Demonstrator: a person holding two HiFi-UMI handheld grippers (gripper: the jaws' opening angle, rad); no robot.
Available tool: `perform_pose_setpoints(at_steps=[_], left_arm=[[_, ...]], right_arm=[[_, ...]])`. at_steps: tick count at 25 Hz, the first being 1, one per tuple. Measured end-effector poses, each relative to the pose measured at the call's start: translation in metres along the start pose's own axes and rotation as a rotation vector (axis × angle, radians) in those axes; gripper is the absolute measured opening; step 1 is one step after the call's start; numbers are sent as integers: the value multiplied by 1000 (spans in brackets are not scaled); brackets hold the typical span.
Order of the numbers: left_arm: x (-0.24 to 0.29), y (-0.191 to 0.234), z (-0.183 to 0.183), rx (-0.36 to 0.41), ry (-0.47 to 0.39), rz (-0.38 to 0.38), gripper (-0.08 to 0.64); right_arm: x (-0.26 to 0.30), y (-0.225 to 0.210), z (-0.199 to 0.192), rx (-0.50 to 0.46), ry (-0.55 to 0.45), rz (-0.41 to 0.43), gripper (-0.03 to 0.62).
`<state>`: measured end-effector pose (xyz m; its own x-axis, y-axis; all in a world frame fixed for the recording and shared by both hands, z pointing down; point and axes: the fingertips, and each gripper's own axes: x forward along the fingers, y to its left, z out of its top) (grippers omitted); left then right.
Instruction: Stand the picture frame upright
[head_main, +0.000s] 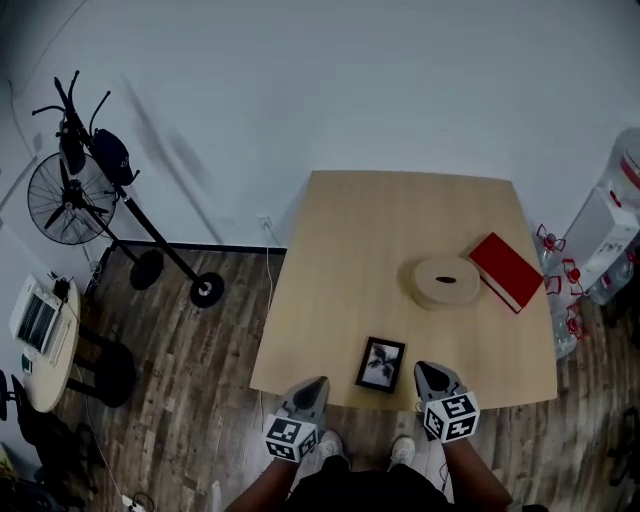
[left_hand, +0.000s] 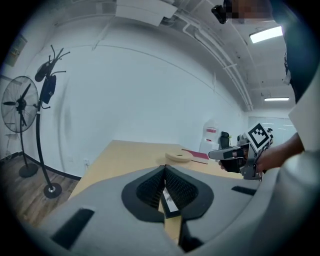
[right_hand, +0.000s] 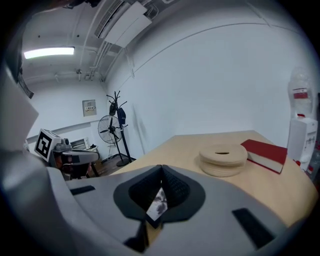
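A small black rectangular picture frame (head_main: 380, 364) holding a dark flower print lies flat, face up, on the pale wooden worktop (head_main: 400, 220). It sits close to the near edge, about midway along it. Its long axis runs from the near edge towards the far edge, with the far end leaning slightly towards the right edge.

The left tongs (head_main: 316, 384) are clenched, tips together with nothing between them. They hover at the near edge, a little to the left of the frame and apart from it. The right tongs (head_main: 424, 370) are also clenched and grasp nothing. They point in over the near edge just beside the frame's right side, and no contact with it shows. In each gripper view the frame appears through the gap behind the closed tips.

Further in, towards the right edge, lies a round, flat, light wooden disc (head_main: 446, 281) with a dark slot in its top. What the slot holds cannot be made out. A red hardcover book (head_main: 506, 271) lies flat just beside the disc, on its right-edge side, set diagonally to the worktop edges.
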<state>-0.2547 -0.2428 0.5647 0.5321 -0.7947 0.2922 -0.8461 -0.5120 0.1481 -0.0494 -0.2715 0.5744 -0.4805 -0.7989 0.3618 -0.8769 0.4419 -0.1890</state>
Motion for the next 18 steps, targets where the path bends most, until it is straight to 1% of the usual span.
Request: perform_pose_setpoints(at_steps=[4, 7, 10, 14, 18], left_arm=[[5, 22, -13, -13, 37, -39, 5], [7, 39, -20, -33, 59, -62, 5], [13, 51, -24, -32, 73, -79, 5], [23, 57, -27, -36, 83, -104, 5], [30, 56, -32, -18, 105, -137, 5]], right_arm=[[13, 8, -10, 9, 28, -39, 9], [21, 10, -19, 7, 49, -89, 9], [28, 7, -29, 9, 73, -138, 9], [37, -3, -46, 50, 116, -210, 11], [51, -9, -65, 105, 175, -226, 19]])
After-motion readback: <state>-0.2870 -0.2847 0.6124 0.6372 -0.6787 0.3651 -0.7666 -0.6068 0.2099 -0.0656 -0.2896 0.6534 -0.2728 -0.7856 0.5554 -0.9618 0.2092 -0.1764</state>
